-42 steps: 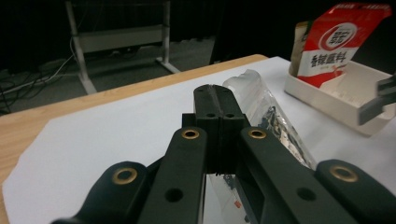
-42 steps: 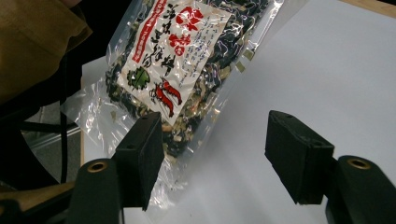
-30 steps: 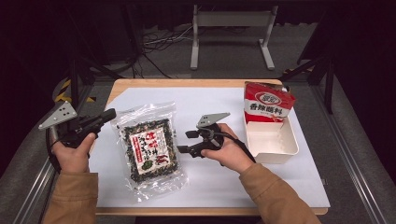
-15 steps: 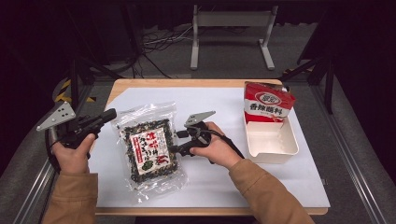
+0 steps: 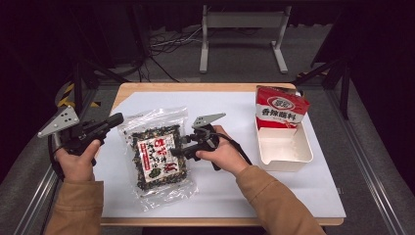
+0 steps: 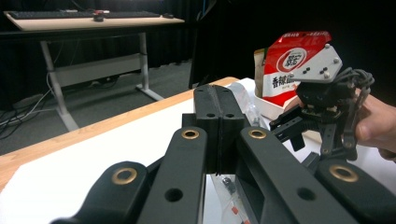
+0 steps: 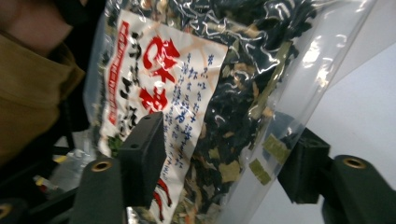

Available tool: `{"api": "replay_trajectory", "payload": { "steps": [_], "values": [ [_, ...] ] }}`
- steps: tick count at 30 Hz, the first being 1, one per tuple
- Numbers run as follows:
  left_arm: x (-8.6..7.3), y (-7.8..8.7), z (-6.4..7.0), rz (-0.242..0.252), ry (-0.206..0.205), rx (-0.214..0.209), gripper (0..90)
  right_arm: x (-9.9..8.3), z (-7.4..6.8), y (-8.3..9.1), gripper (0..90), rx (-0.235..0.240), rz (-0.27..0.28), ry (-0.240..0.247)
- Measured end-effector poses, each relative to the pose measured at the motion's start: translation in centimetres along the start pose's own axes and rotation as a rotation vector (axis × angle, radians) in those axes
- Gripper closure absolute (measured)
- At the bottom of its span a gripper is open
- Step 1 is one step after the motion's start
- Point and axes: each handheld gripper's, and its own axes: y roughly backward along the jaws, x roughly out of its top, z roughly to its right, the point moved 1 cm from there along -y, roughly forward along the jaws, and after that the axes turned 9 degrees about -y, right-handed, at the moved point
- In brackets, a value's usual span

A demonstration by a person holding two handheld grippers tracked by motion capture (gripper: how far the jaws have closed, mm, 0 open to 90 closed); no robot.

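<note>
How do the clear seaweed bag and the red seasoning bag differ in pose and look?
The clear seaweed bag lies flat on the table; the red seasoning bag stands upright in the white tray. The seaweed bag shows its dark contents; the red one is opaque. Both carry printed labels.

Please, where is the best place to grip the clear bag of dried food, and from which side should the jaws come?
Probably its right edge, from the right side. The bag lies flat on the table, so only a thin rim can pass between jaws. The right gripper is open with one jaw over the bag and one past that edge.
</note>
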Motion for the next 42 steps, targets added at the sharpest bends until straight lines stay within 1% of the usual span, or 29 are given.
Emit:
{"api": "replay_trajectory", "payload": {
  "steps": [2, 7, 10, 15, 17, 19, 21, 22, 24, 25, 27, 29, 30, 31, 32, 35, 38, 42],
  "values": [
    [0.0, 0.0, 0.0, 0.005, -0.001, -0.004, 90.0, 0.2, -0.1, 0.3, 44.0, 0.012, -0.003, 0.0],
    [0.1, 0.0, 0.1, 0.02, 0.002, -0.015, 90.0, 0.5, -0.4, 0.8, 55.3, 0.002, -0.018, 0.023],
    [0.2, 0.0, 0.2, 0.024, 0.0, -0.021, 90.0, 0.8, -0.7, 1.1, 61.1, 0.007, -0.044, 0.026],
    [0.3, 0.0, 0.3, 0.027, 0.004, -0.023, 90.0, 1.3, -1.4, 1.7, 68.6, 0.019, -0.105, 0.053],
    [0.3, 0.0, 0.3, 0.03, 0.007, -0.022, 90.0, 1.5, -1.6, 1.9, 72.0, 0.033, -0.128, 0.056],
    [0.4, 0.1, 0.3, 0.034, 0.008, -0.021, 90.0, 1.7, -1.7, 2.4, 75.1, 0.071, -0.146, 0.049],
    [0.4, 0.2, 0.2, 0.04, 0.011, -0.032, 90.0, 1.7, -1.9, 2.7, 76.6, 0.098, -0.151, 0.055],
    [0.4, 0.2, 0.2, 0.041, 0.011, -0.038, 90.0, 1.8, -2.1, 2.9, 77.0, 0.103, -0.154, 0.063],
    [0.5, 0.2, 0.3, 0.037, 0.007, -0.044, 90.0, 1.8, -2.3, 3.3, 77.3, 0.109, -0.155, 0.073],
    [0.5, 0.2, 0.4, 0.041, 0.005, -0.056, 90.0, 1.7, -2.4, 3.6, 77.4, 0.106, -0.156, 0.073],
    [0.6, 0.1, 0.5, 0.037, 0.021, -0.076, 89.0, 1.7, -2.6, 4.0, 77.4, 0.107, -0.157, 0.081],
    [0.6, -0.3, 0.7, -0.006, 0.029, -0.077, 71.0, 1.7, -2.6, 4.8, 77.5, 0.101, -0.156, 0.079],
    [0.6, -0.5, 0.9, -0.017, 0.025, -0.088, 67.2, 1.7, -2.6, 5.2, 77.5, 0.098, -0.155, 0.078],
    [0.7, -0.7, 1.1, -0.027, 0.02, -0.093, 66.2, 1.7, -2.6, 5.7, 77.5, 0.09, -0.154, 0.077],
    [0.8, -0.9, 1.3, -0.035, 0.016, -0.096, 63.7, 1.7, -2.5, 6.1, 77.5, 0.08, -0.152, 0.078],
    [0.8, -1.2, 1.5, -0.043, 0.008, -0.106, 54.9, 1.6, -2.4, 7.7, 77.5, 0.051, -0.144, 0.083],
    [0.7, -1.5, 1.5, -0.064, 0.006, -0.107, 50.9, 1.5, -2.3, 8.9, 77.5, 0.028, -0.138, 0.097],
    [0.0, -2.2, 1.3, -0.098, 0.003, -0.101, 46.7, 1.4, -2.4, 11.1, 77.5, -0.011, -0.128, 0.11]
  ]
}}
